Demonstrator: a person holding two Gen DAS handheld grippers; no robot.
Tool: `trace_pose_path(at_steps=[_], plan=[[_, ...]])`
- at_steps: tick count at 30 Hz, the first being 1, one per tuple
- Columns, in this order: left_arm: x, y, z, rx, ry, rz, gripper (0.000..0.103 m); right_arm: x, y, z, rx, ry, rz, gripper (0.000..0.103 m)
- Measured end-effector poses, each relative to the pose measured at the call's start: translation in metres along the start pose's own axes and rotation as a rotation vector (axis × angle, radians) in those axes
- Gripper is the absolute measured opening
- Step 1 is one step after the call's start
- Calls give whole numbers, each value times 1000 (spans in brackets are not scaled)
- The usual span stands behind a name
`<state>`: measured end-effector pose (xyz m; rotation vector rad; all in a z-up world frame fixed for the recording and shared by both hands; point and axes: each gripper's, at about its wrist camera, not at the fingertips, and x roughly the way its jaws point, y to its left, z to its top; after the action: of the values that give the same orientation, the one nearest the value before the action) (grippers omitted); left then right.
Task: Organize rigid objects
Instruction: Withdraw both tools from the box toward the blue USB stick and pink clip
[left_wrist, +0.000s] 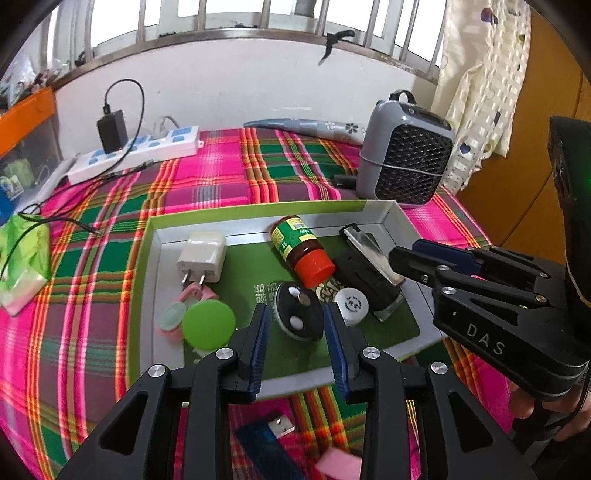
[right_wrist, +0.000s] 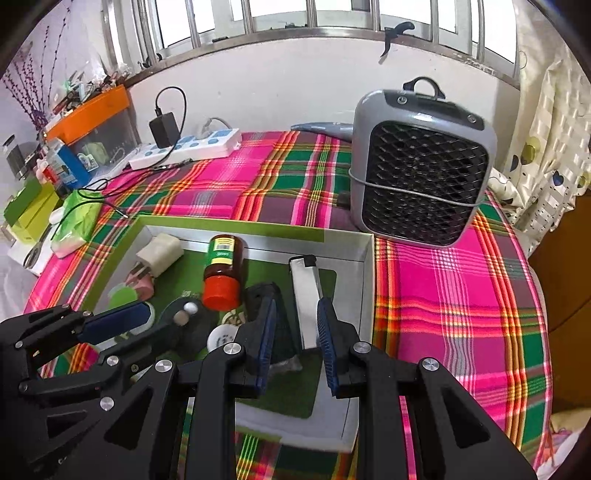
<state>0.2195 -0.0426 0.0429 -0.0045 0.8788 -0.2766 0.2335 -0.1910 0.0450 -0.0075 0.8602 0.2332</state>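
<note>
A shallow tray with a green rim (left_wrist: 258, 218) lies on the plaid cloth. It holds a white plug adapter (left_wrist: 203, 254), a brown bottle with a red cap (left_wrist: 299, 247), a green round lid (left_wrist: 208, 325), a white cap (left_wrist: 352, 304), a black disc (left_wrist: 299, 314) and a black clip with a silver plate (left_wrist: 365, 273). My left gripper (left_wrist: 295, 308) hovers open over the disc, pads clear of it. My right gripper (right_wrist: 298, 302) hangs above the silver plate (right_wrist: 304, 295), jaws a little apart and gripping nothing. From the left wrist view it (left_wrist: 404, 253) comes in from the right.
A grey fan heater (right_wrist: 421, 166) stands just behind the tray's right corner. A power strip (left_wrist: 136, 151) with a black adapter sits at the back left, a green tissue pack (left_wrist: 22, 251) at the left. A blue USB stick (left_wrist: 266, 439) and a pink block (left_wrist: 338, 463) lie before the tray.
</note>
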Motion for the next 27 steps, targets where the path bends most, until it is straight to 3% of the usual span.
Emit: trace_pose_path(at_steps=[15, 20, 27], plan=[[-58, 21, -42, -61, -50, 48, 30, -45, 14, -34, 5, -54, -6, 25], [-69, 33, -64, -94, -43, 73, 30, -55, 21, -49, -5, -64, -19, 25], [-65, 49, -105, -134, 25, 111, 30, -61, 28, -76, -3, -55, -24, 25]])
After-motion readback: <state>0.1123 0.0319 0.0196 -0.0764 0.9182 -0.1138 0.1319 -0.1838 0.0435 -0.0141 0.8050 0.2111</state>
